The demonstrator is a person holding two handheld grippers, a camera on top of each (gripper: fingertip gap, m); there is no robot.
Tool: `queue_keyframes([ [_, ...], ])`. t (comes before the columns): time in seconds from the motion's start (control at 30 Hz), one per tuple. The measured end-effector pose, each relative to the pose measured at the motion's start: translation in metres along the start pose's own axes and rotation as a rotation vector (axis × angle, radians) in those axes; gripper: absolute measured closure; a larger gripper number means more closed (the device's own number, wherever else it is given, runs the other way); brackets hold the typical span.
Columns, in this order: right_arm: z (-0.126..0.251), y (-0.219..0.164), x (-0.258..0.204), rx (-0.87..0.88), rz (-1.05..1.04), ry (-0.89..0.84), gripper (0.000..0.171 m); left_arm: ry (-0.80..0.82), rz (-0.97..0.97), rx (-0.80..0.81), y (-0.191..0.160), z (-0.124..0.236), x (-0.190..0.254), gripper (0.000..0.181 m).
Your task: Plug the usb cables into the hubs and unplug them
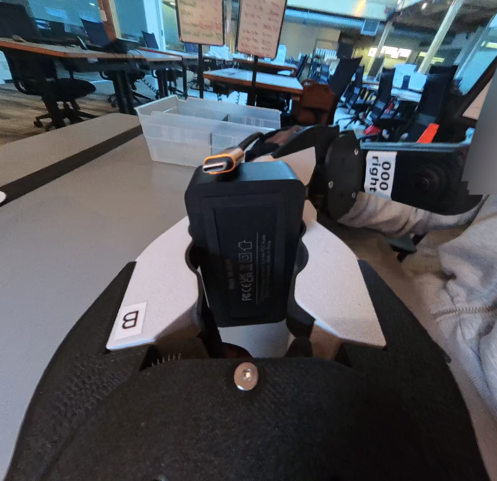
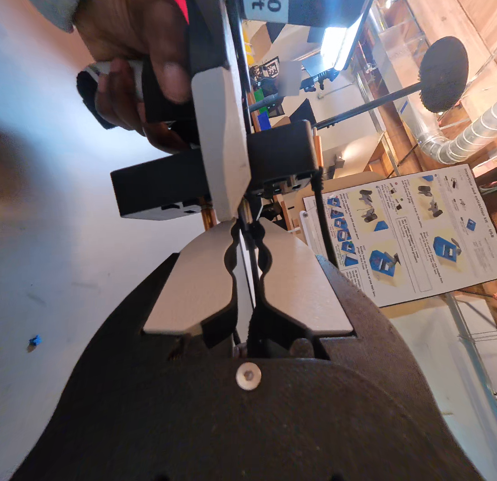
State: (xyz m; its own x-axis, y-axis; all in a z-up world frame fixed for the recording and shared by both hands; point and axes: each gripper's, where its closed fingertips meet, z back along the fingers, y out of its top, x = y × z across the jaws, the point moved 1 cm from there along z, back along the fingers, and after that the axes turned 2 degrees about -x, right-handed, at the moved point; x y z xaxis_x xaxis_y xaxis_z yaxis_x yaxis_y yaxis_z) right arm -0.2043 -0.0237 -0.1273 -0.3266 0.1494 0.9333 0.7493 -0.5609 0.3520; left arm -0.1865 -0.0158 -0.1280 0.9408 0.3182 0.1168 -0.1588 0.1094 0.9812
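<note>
The left gripper (image 1: 246, 253) clamps the hub (image 1: 243, 242) steady while the right gripper (image 2: 246, 226), jaws closed on the usb cable (image 2: 248, 255), lines up its plug (image 1: 219, 164)

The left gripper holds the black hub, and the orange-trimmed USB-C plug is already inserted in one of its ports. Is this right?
Not quite. The left gripper does hold the black hub, but the orange-trimmed USB-C plug is not inserted: in the left wrist view it lies across the hub's top end with its metal tip fully exposed.
</note>
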Motion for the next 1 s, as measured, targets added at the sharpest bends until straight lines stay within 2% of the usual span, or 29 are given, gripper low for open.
queue_keyframes([
  [0.2, 0.004, 0.006, 0.011, 0.034, 0.044, -0.033, 0.16, 0.048, -0.127, 0.022, 0.011, 0.002, 0.005, 0.112],
  [0.4, 0.006, 0.004, 0.009, 0.057, 0.095, -0.004, 0.16, 0.016, -0.135, -0.021, 0.005, 0.002, 0.007, 0.112],
  [0.43, 0.007, -0.005, 0.014, 0.009, 0.096, -0.021, 0.162, 0.031, -0.142, -0.015, 0.007, 0.005, 0.006, 0.111],
  [0.47, 0.011, -0.039, 0.037, -0.155, 0.102, -0.129, 0.163, 0.064, -0.159, 0.016, 0.011, 0.019, 0.0, 0.112],
  [0.5, 0.023, -0.068, 0.054, -0.21, 0.073, -0.156, 0.162, 0.1, -0.121, 0.064, 0.017, 0.04, -0.01, 0.112],
  [0.57, 0.043, -0.056, 0.087, 0.004, -0.274, -0.18, 0.163, 0.095, -0.039, 0.228, 0.036, 0.064, -0.017, 0.112],
  [0.63, 0.045, -0.023, 0.099, 0.15, -0.384, -0.181, 0.163, 0.079, -0.048, 0.27, 0.044, 0.058, -0.014, 0.112],
  [0.73, 0.043, -0.007, 0.087, 0.207, -0.466, -0.092, 0.163, 0.082, -0.048, 0.241, 0.04, 0.04, -0.013, 0.112],
  [0.87, 0.071, -0.023, 0.128, 0.409, -0.905, -0.115, 0.163, 0.129, -0.021, 0.21, 0.022, 0.04, -0.022, 0.111],
  [0.93, 0.093, -0.044, 0.157, 0.521, -1.102, -0.206, 0.163, 0.108, 0.008, 0.244, 0.024, 0.044, -0.022, 0.112],
  [1.0, 0.116, -0.066, 0.179, 0.564, -1.192, -0.33, 0.163, 0.097, 0.026, 0.291, 0.031, 0.048, -0.022, 0.112],
])
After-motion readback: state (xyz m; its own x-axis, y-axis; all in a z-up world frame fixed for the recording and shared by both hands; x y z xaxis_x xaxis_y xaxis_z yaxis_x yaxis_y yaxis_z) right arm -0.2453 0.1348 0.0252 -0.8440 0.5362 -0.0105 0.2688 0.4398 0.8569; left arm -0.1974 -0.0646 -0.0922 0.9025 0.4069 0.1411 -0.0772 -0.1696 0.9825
